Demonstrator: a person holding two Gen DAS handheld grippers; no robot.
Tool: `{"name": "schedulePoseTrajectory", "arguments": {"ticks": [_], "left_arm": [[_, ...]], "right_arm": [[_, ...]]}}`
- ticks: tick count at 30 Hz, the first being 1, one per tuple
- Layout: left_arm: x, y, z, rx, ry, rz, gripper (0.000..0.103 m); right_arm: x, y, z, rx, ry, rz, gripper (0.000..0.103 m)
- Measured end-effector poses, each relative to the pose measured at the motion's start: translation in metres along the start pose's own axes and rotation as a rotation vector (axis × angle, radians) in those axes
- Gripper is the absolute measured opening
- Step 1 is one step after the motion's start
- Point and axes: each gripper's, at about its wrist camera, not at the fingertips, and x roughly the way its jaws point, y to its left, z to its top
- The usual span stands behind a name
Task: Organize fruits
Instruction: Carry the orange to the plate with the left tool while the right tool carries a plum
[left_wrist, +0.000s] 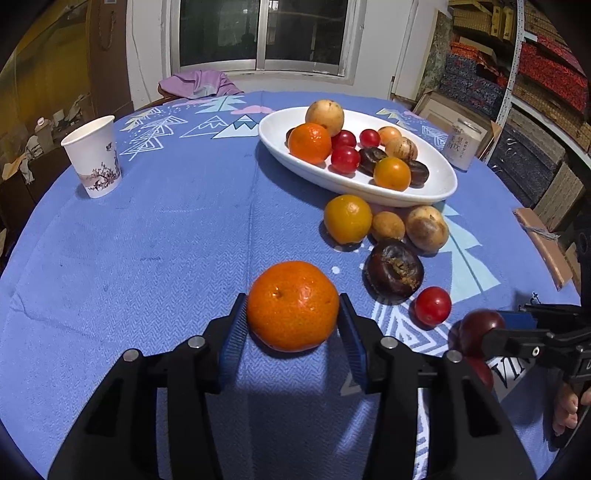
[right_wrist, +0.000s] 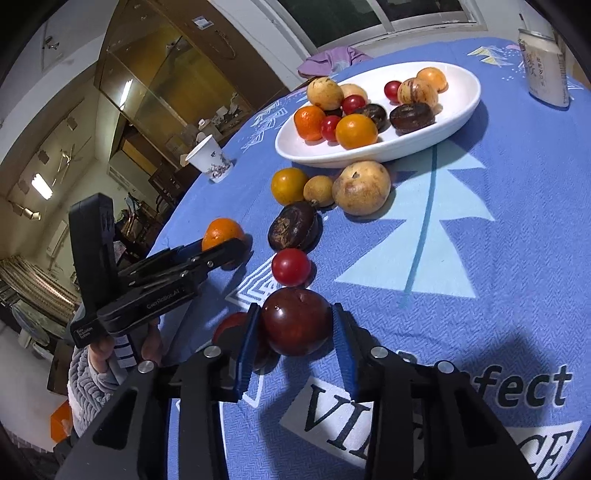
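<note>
Dish: the white oval dish (left_wrist: 436, 192) lies long axis slantwise across the blue cloth (left_wrist: 147, 221); carry both fruits there.
Left gripper (left_wrist: 293, 314): pinches the tangerine (left_wrist: 293, 304), stem scar up; lift straight.
Right gripper (right_wrist: 296, 332): pads meet the dark plum (right_wrist: 296, 325), on the cloth near you; confirm the squeeze before you raise.

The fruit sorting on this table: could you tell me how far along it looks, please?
Roughly half done. The white dish already holds about ten fruits. In hand: the left gripper is shut on a tangerine, the right gripper on a dark red plum. Left on the cloth: an orange, two tan fruits, a dark brown fruit, a cherry tomato and another red fruit behind the plum.
</note>
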Motion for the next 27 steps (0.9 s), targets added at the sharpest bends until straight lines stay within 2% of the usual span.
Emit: {"name": "schedulePoseTrajectory", "arguments": {"ticks": [4,7,14,18,22,27], "left_arm": [[-0.009,-0.005,0.008,-0.001,-0.032,-0.010,0.047],[-0.017,-0.012,0.028,0.023,-0.064,-0.016,0.047],[-0.016,-0.032,0.105,0.041,-0.138,-0.029,0.047],[0.003,-0.048,0.140,0.045,-0.136,-0.058,0.047],[0.035,-0.069,0.146,0.082,-0.104,-0.080,0.047],[0.077,-0.074,0.140,0.112,-0.031,-0.072,0.047]], "right_arm": [[-0.012,-0.004,0.006,0.021,-0.056,0.004,0.039],[-0.022,-0.003,0.023,0.027,-0.080,0.003,0.039],[-0.059,0.008,0.106,-0.005,-0.224,-0.057,0.039],[-0.064,0.003,0.156,0.000,-0.310,-0.117,0.039],[-0.043,-0.018,0.193,0.031,-0.339,-0.166,0.039],[0.011,-0.048,0.223,0.070,-0.279,-0.197,0.039]]}}
